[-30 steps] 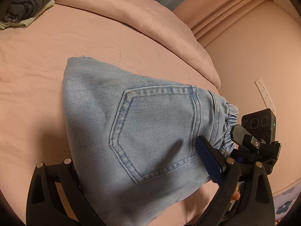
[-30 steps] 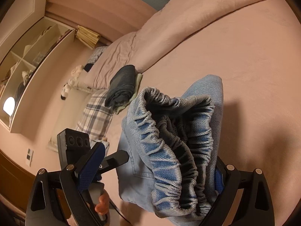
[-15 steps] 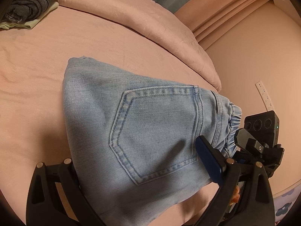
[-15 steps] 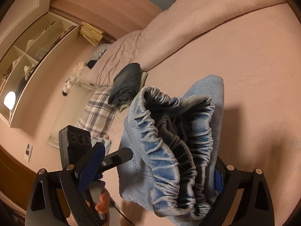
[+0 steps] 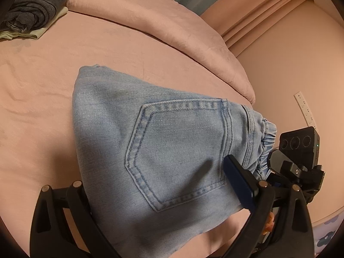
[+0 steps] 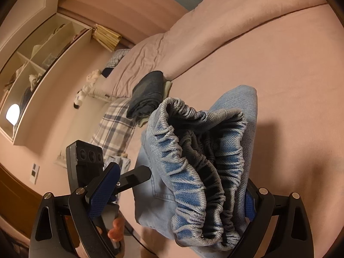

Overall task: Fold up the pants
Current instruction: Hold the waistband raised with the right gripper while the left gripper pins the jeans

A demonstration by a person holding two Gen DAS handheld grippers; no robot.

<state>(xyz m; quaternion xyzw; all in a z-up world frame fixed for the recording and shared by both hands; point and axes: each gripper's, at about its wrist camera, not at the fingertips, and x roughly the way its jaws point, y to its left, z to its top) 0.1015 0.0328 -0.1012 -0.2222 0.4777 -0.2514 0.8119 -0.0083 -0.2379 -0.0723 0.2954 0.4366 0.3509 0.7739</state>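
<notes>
Folded light-blue jeans lie on the pink bed, back pocket up, elastic waistband to the right. In the right wrist view the gathered waistband bulges between the fingers. My left gripper is wide open, its jaws either side of the jeans' near edge, the left fingertip hidden by the denim. My right gripper is wide open at the waistband end, the cloth resting against its right finger. Each gripper shows in the other's view: the right one, the left one.
A folded dark garment on a pale one lies at the far left of the bed. A pink duvet runs along the back. The bed edge and wall are to the right. Shelves and a plaid cloth lie beyond.
Both cameras have shifted slightly; the jeans stay put on the bed and both grippers stay open.
</notes>
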